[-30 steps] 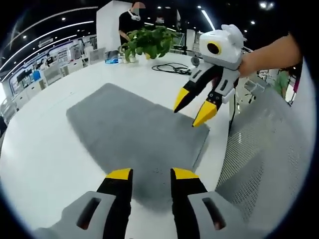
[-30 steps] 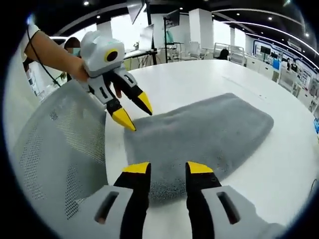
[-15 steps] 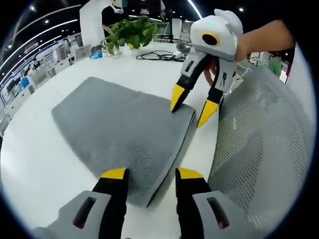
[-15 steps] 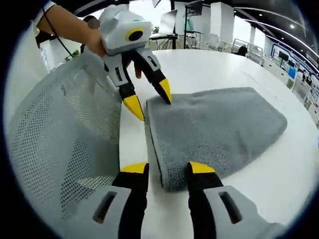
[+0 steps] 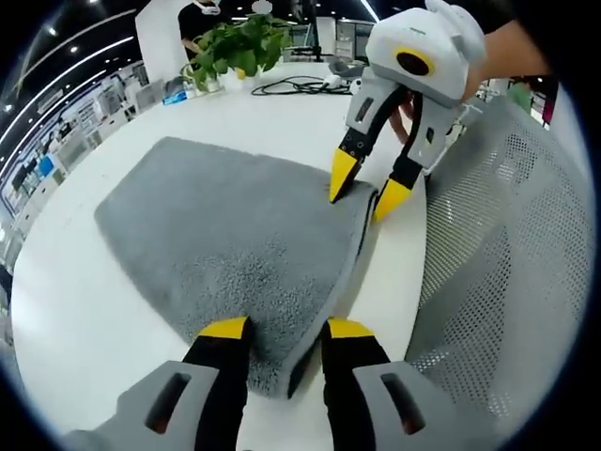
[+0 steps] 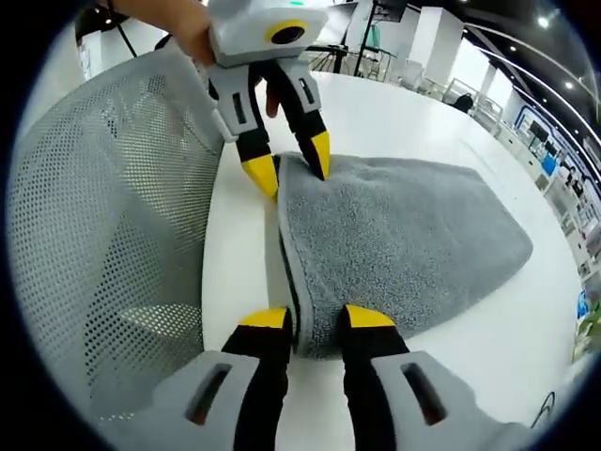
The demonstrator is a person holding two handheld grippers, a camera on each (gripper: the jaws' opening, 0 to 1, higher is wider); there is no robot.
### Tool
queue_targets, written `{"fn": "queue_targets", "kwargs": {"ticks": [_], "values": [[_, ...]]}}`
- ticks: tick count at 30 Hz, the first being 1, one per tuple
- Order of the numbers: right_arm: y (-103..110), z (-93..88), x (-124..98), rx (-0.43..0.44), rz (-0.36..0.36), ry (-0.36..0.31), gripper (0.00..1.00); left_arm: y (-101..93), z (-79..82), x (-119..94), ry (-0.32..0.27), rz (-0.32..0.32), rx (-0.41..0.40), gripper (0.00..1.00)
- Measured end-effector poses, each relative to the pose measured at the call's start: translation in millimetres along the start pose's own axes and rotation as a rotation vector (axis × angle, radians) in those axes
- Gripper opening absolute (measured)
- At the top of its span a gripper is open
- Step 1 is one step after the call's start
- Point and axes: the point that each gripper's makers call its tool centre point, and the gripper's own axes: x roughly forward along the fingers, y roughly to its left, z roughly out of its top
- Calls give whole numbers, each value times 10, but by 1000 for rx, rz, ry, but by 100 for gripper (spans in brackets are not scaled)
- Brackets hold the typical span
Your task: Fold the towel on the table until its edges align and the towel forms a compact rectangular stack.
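Note:
A grey towel (image 5: 225, 235) lies flat on the white table (image 5: 66, 301), and its edge nearest the chair shows two layers. My left gripper (image 5: 286, 329) is open, its yellow-tipped jaws straddling one corner of that edge. At the other corner of the same edge my right gripper (image 5: 366, 186), held by a hand, stands open, one jaw on the cloth and one just off it. In the right gripper view the towel (image 6: 394, 235) spreads away to the right; my right gripper (image 6: 315, 319) straddles its near corner, and my left gripper (image 6: 289, 164) straddles the far one.
A grey mesh chair back (image 5: 498, 263) stands close against the table edge beside the towel, also seen as the mesh chair back (image 6: 103, 235). A potted plant (image 5: 239, 47) and black cables (image 5: 300, 86) sit at the far side of the table.
Both grippers have come down and forward onto the towel's chair-side edge. A corner now sits between each pair of jaws, and the jaws stand slightly closer together.

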Motion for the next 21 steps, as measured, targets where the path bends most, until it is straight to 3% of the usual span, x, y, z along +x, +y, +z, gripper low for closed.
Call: {"fn": "queue_targets", "kwargs": {"ticks": [3, 9, 21], "values": [[-28, -5, 3, 34, -10, -1, 12, 11, 11, 7, 14, 17, -45, 24], [-10, -17, -14, 60, 7, 13, 8, -63, 23, 14, 33, 13, -29, 14], [167, -38, -54, 37, 48, 43, 5, -235, -35, -42, 39, -32, -19, 12]]}}
